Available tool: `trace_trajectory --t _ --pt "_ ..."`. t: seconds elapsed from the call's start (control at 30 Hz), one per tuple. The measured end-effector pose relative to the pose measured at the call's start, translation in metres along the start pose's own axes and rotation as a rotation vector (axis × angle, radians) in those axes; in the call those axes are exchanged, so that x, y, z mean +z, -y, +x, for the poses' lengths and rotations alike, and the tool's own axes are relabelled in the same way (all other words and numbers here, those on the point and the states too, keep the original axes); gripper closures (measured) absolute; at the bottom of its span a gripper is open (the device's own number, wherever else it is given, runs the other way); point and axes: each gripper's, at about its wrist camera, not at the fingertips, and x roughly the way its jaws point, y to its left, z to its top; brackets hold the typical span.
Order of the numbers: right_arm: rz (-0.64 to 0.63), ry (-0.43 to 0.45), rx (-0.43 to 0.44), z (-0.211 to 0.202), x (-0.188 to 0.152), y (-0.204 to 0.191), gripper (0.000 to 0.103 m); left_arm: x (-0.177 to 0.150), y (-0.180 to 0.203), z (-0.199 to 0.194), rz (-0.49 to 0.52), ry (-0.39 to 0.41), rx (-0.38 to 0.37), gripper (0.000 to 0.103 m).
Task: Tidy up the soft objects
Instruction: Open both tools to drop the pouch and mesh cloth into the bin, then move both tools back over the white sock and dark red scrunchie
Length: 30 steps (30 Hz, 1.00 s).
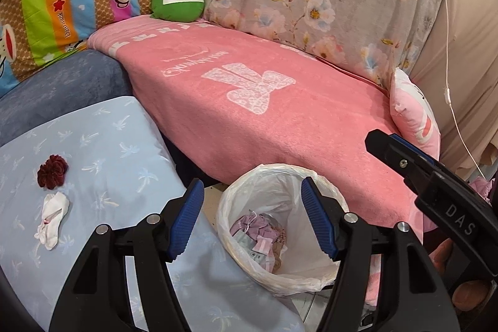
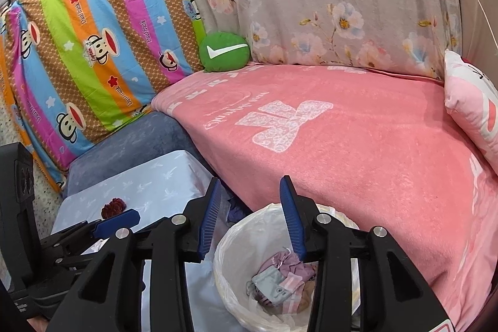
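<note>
Bin (image 1: 236,201): lined, holding crumpled lilac and grey cloths (image 1: 261,234). White sock (image 1: 52,218) at 6 o'clock of maroon flower (image 1: 52,171). Left tool (image 1: 249,220), right tool (image 2: 249,218): released, empty.

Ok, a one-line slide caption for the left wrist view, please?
Open left gripper above the lined bin of soft items; white sock and dark red flower wait on the blue cloth.

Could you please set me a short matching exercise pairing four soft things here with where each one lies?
1. dark red fabric flower
2. round green cushion
3. crumpled lilac cloth
4. white sock

A. inside the white lined bin
B. at the back of the pink blanket
C. on the pale blue sheet, farther from the camera
D. on the pale blue sheet, nearer

Pairs: 1-C, 2-B, 3-A, 4-D
</note>
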Motion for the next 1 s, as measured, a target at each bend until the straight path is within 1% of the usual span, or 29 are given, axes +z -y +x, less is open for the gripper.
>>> trace_trajectory --t 0.57,0.8,1.0 --pt "-0.077 -0.056 0.042 0.014 -0.015 -0.057 0.061 -0.015 -0.057 -0.013 -0.085 0.003 0.122 0.041" --pt "-0.096 -0.081 0.091 0.025 -0.026 -0.085 0.061 -0.022 -0.085 -0.019 -0.094 0.001 0.201 0.041" --pt "-0.131 -0.099 0.127 0.034 -0.034 -0.114 0.061 -0.027 -0.110 -0.023 -0.140 -0.002 0.236 0.041"
